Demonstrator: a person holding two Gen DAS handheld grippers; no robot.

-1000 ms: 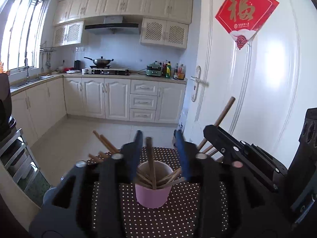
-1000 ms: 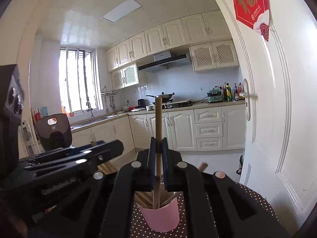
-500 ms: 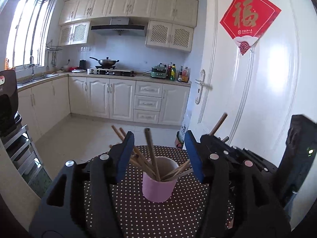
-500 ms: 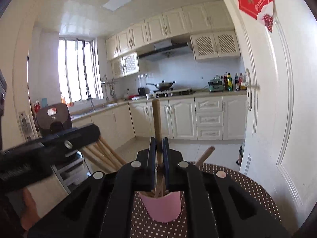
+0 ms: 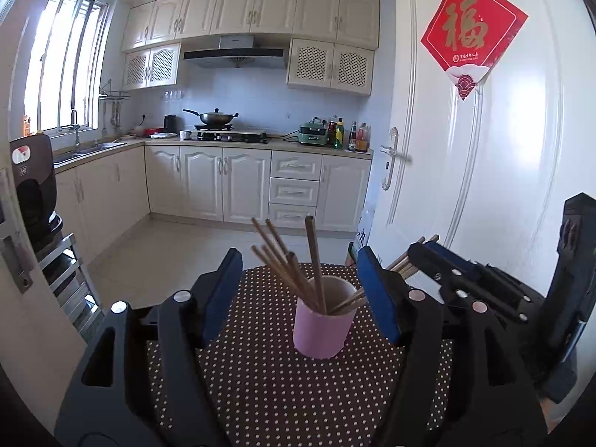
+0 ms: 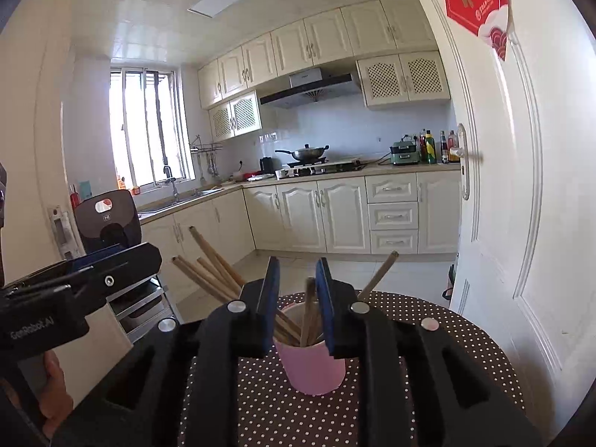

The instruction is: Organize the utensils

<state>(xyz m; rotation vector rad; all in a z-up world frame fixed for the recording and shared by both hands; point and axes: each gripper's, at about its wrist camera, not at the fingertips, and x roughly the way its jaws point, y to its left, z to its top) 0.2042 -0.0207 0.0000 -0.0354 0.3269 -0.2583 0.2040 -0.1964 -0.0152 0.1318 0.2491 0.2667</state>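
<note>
- Two sets of jaws are opening: the left gripper (image 5: 300, 290) gapes wide and grips nothing.
- The right gripper (image 6: 297, 298) has parted narrowly, a chopstick (image 6: 309, 311) standing loose between its pads.
- Just beyond both, the pink cup (image 5: 322, 326) holds the chopsticks (image 5: 285, 268) on the dotted worktop (image 5: 268, 383).

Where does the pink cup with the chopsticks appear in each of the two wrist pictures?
Left wrist: pink cup right of centre, low, on the dotted table, between the open left fingers.
Right wrist: pink cup at bottom centre, partly behind the right fingers.
Shared landmark: the wok on the stove.
</note>
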